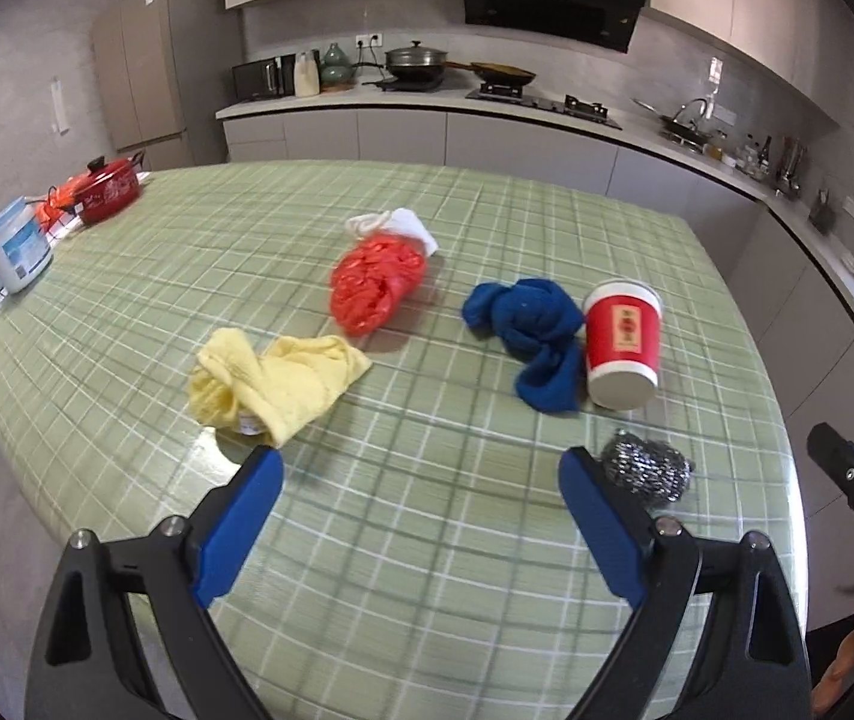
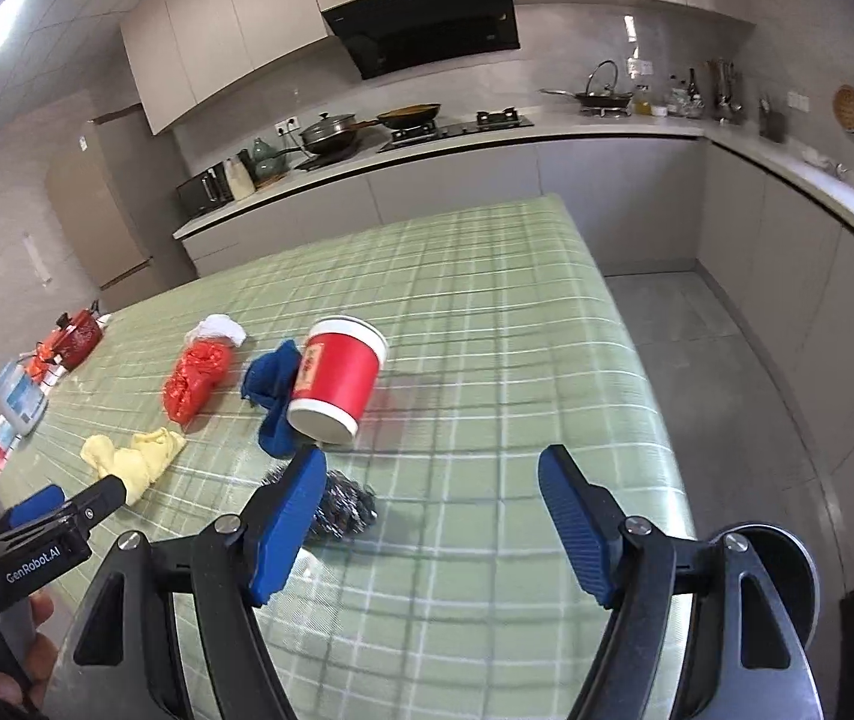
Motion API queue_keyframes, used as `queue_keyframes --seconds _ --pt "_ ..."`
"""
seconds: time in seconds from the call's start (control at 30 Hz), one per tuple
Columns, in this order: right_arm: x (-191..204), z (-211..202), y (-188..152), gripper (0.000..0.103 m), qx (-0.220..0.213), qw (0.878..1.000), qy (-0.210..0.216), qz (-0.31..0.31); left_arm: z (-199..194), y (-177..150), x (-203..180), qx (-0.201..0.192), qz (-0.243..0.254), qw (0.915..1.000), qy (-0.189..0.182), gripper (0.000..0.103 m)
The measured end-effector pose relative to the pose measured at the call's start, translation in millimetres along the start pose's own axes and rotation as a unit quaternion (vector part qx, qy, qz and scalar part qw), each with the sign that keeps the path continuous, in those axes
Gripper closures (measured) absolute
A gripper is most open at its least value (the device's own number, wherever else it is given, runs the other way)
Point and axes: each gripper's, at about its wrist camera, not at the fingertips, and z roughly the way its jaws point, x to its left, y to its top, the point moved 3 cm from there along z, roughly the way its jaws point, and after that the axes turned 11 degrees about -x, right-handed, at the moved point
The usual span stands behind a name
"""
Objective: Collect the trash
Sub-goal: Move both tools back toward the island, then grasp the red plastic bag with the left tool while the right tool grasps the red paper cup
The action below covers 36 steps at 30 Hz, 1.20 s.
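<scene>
**Trash lies scattered on the checked worktop, both jaws spread and empty**

Trash is the business here, and none of it is held. The left gripper (image 1: 420,474) has its jaws spread wide with only bare green-checked worktop (image 1: 427,570) between them. The right gripper (image 2: 433,480) has its jaws spread too, a little narrower, and nothing is pinched there either.

Nearest the jaws is a steel-wool scourer (image 1: 646,471), just beyond the left gripper's right fingertip; in the right wrist view it sits partly hidden behind the left blue pad. A crumpled yellow cloth (image 1: 273,381) lies just beyond the left gripper's left fingertip, with something pale tucked under its near edge that I cannot identify.

Farther off, a red paper cup (image 1: 622,345) lies tipped on its side, touching a bunched blue cloth (image 1: 532,339) to its left. Left of that, near the middle of the worktop, is a crumpled red plastic bag (image 1: 375,282) with a white wad (image 1: 408,225) at its far end.

At the far left edge stand a white tub (image 1: 15,249) and a red lidded pot (image 1: 108,189), well apart from the litter; they look like kept goods rather than rubbish.

Both grippers point downward over the near edge, side by side, each just visible at the edge of the other's view. I judge this an approach pose: jaws ready, first piece not yet chosen, the scourer or the yellow cloth being closest. No bin is in view.
</scene>
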Motion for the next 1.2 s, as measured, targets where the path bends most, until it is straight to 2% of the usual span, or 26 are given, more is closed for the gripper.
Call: queue_keyframes --seconds 0.13,0.27,0.47,0.8,1.2 --pt "10 11 -1 0.028 0.005 1.000 0.014 0.002 3 7 8 -0.006 0.004 0.9999 0.009 0.009" --pt "19 17 0 0.028 0.007 1.000 0.015 0.000 14 14 14 -0.005 0.003 1.0000 -0.002 0.009" --pt "38 30 5 0.028 -0.002 1.000 -0.007 0.008 38 31 25 -0.007 0.024 0.9992 -0.031 0.009" --pt "79 73 15 0.028 0.006 0.999 -0.045 0.018 96 69 58 0.001 0.032 0.9981 -0.053 0.009" --pt "77 134 15 0.028 0.047 0.995 -0.076 0.034 157 83 49 0.038 0.044 0.9958 -0.071 0.009"
